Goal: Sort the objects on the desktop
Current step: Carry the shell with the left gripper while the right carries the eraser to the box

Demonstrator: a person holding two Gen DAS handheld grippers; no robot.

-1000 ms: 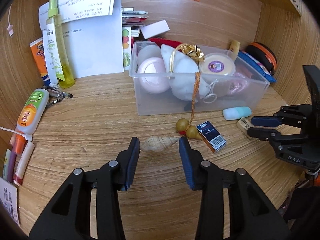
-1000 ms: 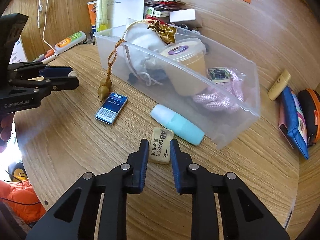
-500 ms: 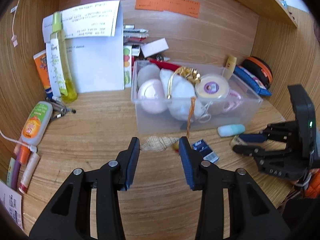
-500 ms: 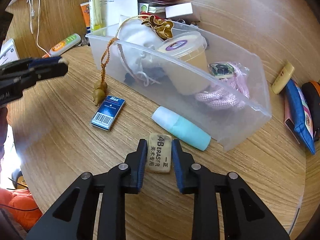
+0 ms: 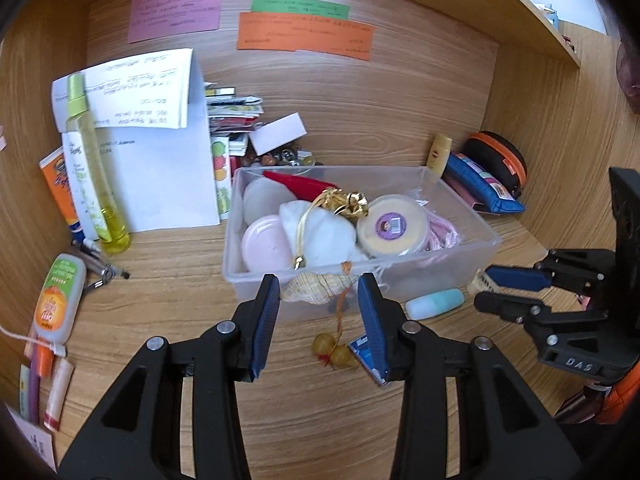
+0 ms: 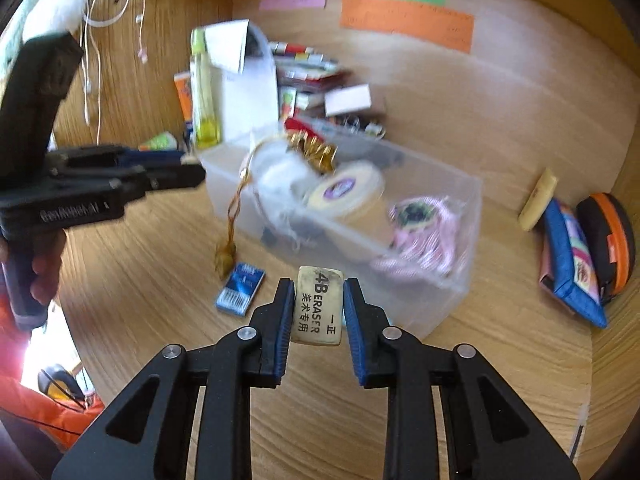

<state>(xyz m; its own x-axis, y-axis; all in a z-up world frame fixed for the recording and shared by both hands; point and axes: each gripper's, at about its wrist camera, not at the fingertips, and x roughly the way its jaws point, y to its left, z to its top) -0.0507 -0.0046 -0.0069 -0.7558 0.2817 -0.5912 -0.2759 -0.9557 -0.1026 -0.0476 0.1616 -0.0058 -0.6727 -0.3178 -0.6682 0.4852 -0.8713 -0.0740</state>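
Left wrist view shows our left gripper point(image 5: 318, 300) clamped on the seashell point(image 5: 320, 286), its fingers point(image 5: 267, 312) pinching the shell's two ends, and the shell now hangs in front of the near wall of the clear bin point(image 5: 460, 208) instead of lying on the table point(image 5: 160, 280). A second ago it sat on the wood between the same fingers; since then we have lifted it clear, and the gold cord with its beads point(image 5: 332, 354) and the blue box point(image 5: 362, 350) now lie below it.

On the right wrist view, our right gripper point(image 6: 318, 308) is closed on the eraser point(image 6: 318, 306), one finger flat on each long side. Earlier the eraser rested on the table just beside the mint tube; now it rides above the table with the bin's near corner behind it, and the blur of the background suggests we are moving.

We judge both pickups done, so what remains is carrying each piece over the bin's rim and letting go.
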